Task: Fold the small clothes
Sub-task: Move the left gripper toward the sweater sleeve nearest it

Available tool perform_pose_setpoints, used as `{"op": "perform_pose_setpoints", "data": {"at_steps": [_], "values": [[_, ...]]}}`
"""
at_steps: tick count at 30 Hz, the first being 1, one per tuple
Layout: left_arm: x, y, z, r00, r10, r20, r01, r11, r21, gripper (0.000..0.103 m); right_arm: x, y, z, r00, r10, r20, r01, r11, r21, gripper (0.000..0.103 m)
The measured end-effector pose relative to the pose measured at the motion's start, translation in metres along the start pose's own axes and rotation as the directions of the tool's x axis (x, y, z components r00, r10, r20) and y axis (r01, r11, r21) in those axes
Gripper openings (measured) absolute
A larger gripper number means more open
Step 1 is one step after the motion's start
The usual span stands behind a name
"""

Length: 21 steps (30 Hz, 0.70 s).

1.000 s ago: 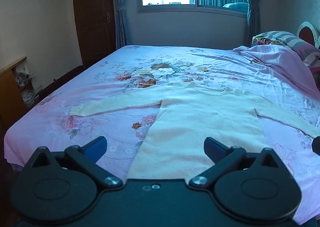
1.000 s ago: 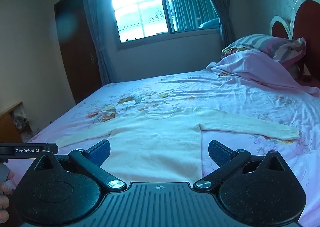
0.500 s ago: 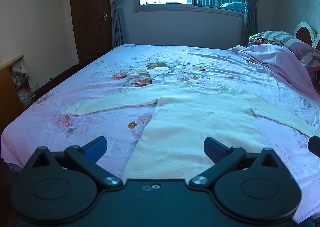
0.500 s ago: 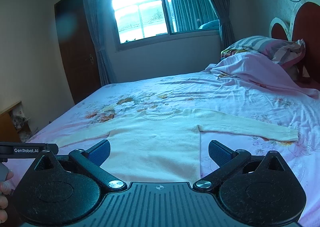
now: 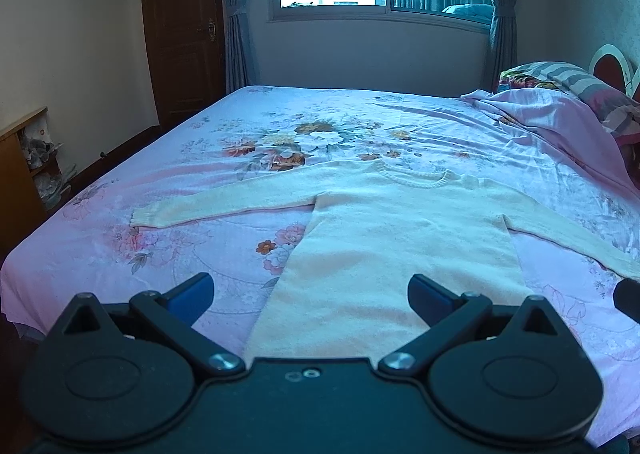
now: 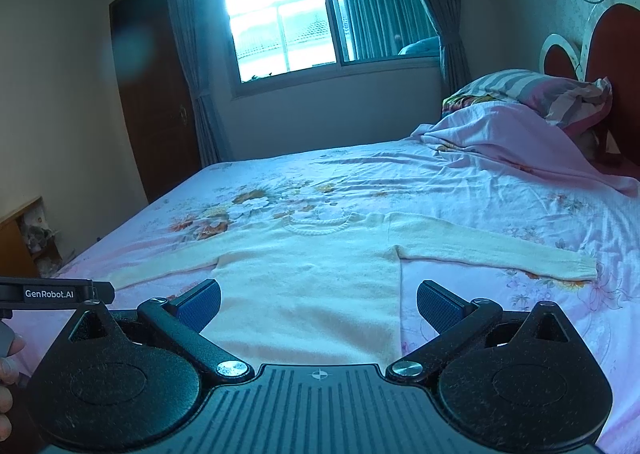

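A cream knit sweater [image 5: 384,238] lies flat on the bed, neck away from me, both sleeves spread out to the sides. It also shows in the right wrist view [image 6: 316,278]. My left gripper [image 5: 310,292] is open and empty, above the sweater's hem near the bed's front edge. My right gripper [image 6: 318,304] is open and empty, also over the lower body of the sweater. The left sleeve cuff [image 5: 146,216] and right sleeve cuff [image 6: 580,268] lie on the sheet. The hem is hidden behind the gripper bodies.
The bed [image 5: 192,254] has a pink floral sheet. A bunched pink blanket [image 6: 520,142] and striped pillow [image 6: 532,88] lie at the right by the headboard. A wooden shelf [image 5: 20,174] stands left of the bed. The other gripper's edge [image 6: 52,292] shows at left.
Both grippers have risen slightly and tilted, so the sweater sits a little lower in both views. The jaws stayed open and the sweater has not moved.
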<state>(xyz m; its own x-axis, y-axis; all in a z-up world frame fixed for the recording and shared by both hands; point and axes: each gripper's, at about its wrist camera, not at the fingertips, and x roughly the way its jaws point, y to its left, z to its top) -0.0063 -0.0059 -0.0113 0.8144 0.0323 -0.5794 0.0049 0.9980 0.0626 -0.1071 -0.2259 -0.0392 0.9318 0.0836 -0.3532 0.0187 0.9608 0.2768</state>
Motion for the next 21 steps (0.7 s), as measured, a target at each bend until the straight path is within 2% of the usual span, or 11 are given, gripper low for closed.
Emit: {"op": "perform_pose_setpoints", "data": {"at_steps": [6, 16, 17, 21], "values": [[0.002, 0.000, -0.001, 1.000, 0.001, -0.003, -0.001, 1.000, -0.005, 0.102, 0.001, -0.001, 0.000, 1.000, 0.005, -0.010, -0.005, 1.000, 0.018, 0.103], [0.013, 0.003, -0.001, 1.000, 0.003, -0.021, -0.003, 1.000, -0.009, 0.102, 0.011, 0.001, -0.003, 0.996, -0.014, -0.087, 0.015, 1.000, 0.014, 0.103], [0.013, 0.003, -0.001, 1.000, 0.002, -0.022, -0.002, 1.000, -0.009, 0.102, 0.012, 0.001, -0.003, 0.998, -0.013, -0.067, 0.014, 1.000, 0.006, 0.103], [0.016, 0.005, 0.000, 1.000, -0.001, -0.025, 0.001, 1.000, -0.012, 0.102, 0.015, 0.000, -0.004, 0.997, -0.014, -0.075, 0.014, 1.000, 0.006, 0.103]]}}
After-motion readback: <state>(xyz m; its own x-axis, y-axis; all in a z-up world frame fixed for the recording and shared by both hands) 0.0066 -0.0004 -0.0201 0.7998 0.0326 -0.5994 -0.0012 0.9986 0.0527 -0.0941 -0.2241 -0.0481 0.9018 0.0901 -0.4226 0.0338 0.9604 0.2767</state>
